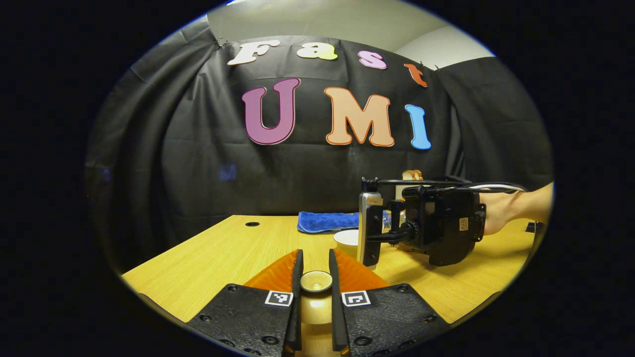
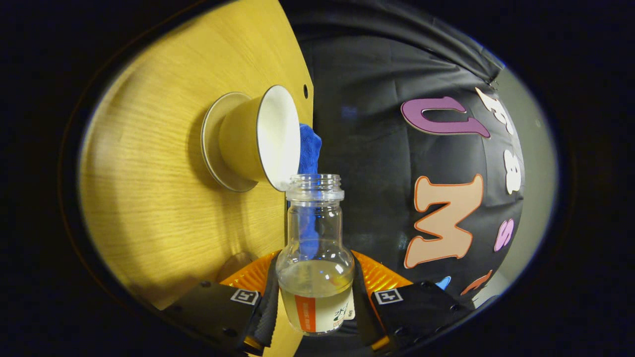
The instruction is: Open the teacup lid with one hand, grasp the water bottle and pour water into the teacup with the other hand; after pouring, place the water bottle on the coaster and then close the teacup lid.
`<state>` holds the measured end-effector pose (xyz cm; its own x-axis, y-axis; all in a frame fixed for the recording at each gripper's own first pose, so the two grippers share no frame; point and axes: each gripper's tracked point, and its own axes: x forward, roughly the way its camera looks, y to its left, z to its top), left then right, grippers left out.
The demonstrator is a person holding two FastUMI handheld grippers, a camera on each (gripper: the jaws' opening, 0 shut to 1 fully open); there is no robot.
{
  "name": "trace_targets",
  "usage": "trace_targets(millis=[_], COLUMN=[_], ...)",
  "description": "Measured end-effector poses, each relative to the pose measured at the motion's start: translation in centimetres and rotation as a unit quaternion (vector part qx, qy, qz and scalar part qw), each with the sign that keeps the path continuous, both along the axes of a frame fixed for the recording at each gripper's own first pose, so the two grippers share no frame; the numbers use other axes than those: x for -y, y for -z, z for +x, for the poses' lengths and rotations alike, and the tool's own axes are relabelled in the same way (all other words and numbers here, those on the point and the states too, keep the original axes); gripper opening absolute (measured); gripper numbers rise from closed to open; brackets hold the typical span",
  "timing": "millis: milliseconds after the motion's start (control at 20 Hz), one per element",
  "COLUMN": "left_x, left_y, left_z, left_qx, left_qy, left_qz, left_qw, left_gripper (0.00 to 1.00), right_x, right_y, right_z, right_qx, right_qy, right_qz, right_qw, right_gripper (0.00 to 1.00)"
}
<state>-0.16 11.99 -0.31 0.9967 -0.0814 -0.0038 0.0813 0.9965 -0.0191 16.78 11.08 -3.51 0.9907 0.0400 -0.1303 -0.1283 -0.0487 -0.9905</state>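
My left gripper (image 1: pixel 315 265) is shut on the round knob of the beige teacup lid (image 1: pixel 316 281), held above the table's near edge. The teacup (image 2: pixel 248 139) stands uncovered on its saucer (image 2: pixel 211 148); in the left gripper view the cup's rim (image 1: pixel 346 237) peeks out behind the right gripper (image 1: pixel 377 233). My right gripper (image 2: pixel 315 265) is shut on a clear, uncapped water bottle (image 2: pixel 315 258) that is tipped on its side. The bottle's mouth is close beside the cup's rim. A little water shows in the bottle's lower part.
A blue cloth (image 1: pixel 327 221) lies behind the cup near the back of the wooden table (image 1: pixel 223 253). A bare hand and forearm (image 1: pixel 516 208) hold the right gripper. A small dark thing (image 1: pixel 532 227) sits at the table's far right edge. A cable hole (image 1: pixel 252 224) marks the table's left rear.
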Motion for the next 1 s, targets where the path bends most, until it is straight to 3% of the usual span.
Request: trace_targets(millis=[1000], left_x=[0.0], left_y=[0.1], left_z=[-0.1], left_qx=[-0.001], left_qy=[-0.003], left_qz=[-0.001], left_qw=[1.0], left_gripper=[0.21], right_x=[-2.4], right_y=[-3.6], right_z=[0.6], right_qx=[0.053], right_qy=[-0.045], right_qz=[-0.153], right_qw=[0.986], right_gripper=[0.7])
